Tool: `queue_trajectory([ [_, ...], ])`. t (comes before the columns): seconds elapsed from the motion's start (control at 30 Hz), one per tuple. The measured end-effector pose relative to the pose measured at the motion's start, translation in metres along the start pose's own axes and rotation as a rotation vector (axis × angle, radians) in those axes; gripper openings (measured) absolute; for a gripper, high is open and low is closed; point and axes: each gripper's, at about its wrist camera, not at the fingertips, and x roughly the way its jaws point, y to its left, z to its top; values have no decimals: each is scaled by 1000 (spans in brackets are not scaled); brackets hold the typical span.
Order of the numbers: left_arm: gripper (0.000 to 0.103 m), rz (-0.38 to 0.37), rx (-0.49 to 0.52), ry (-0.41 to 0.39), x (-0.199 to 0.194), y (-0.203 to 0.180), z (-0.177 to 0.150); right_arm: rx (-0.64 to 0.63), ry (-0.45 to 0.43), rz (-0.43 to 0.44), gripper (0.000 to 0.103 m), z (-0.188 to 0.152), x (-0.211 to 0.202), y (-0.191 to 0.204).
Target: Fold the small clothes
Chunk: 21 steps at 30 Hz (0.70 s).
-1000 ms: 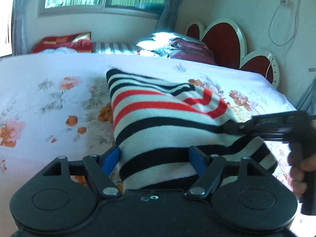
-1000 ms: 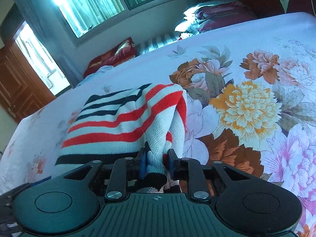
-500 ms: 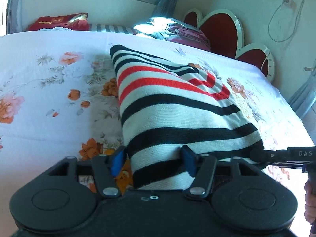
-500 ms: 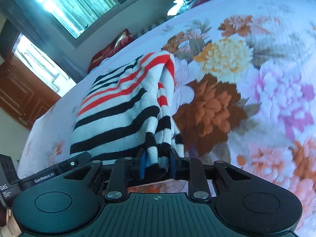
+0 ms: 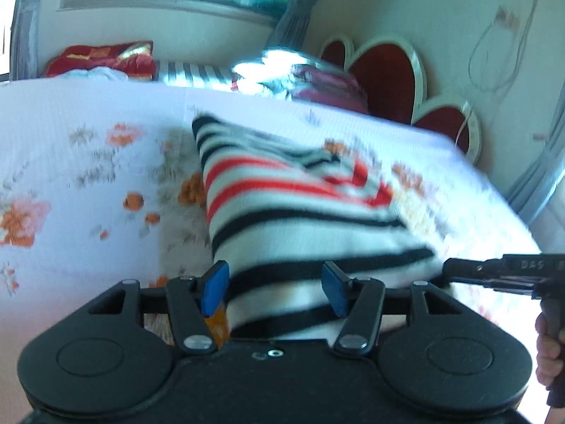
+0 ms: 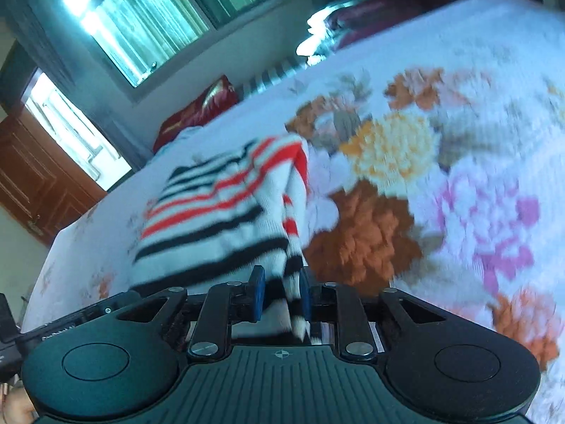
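On a floral bed (image 5: 88, 183), the left gripper (image 5: 275, 282) straddles the near hem of a striped sweater (image 5: 300, 212), its jaws pressing the bunched knit; the right gripper (image 6: 279, 298) pinches the near right corner. The sweater runs lengthwise away from both, open bedspread to its right.

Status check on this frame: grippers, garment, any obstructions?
Left gripper straddling striped sweater hem. Right gripper shut on its corner. Sweater half-lifted off floral bedsheet. Nothing in the way.
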Motion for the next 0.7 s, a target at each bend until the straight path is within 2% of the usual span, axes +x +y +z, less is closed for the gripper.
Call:
queue_trajectory([
  [0.13,56,17,-31,-30,13,-2,22,-39,-22,-16,22,18,17,15],
  [0.27,56,39,-47,-47,31,-1,37,-91,-32,-40,22,20,34,26],
  [0.4,59,75,-19,7,53,4,30,-132,10,-118,22,4,55,12],
  [0.47,61,73,-22,7,55,8,27,-91,14,-94,22,3,58,1],
  [0.53,61,62,-40,25,54,11,32,-111,21,-90,22,6,56,4],
  [0.7,59,73,-26,14,58,12,50,-88,-33,-36,22,31,48,10],
])
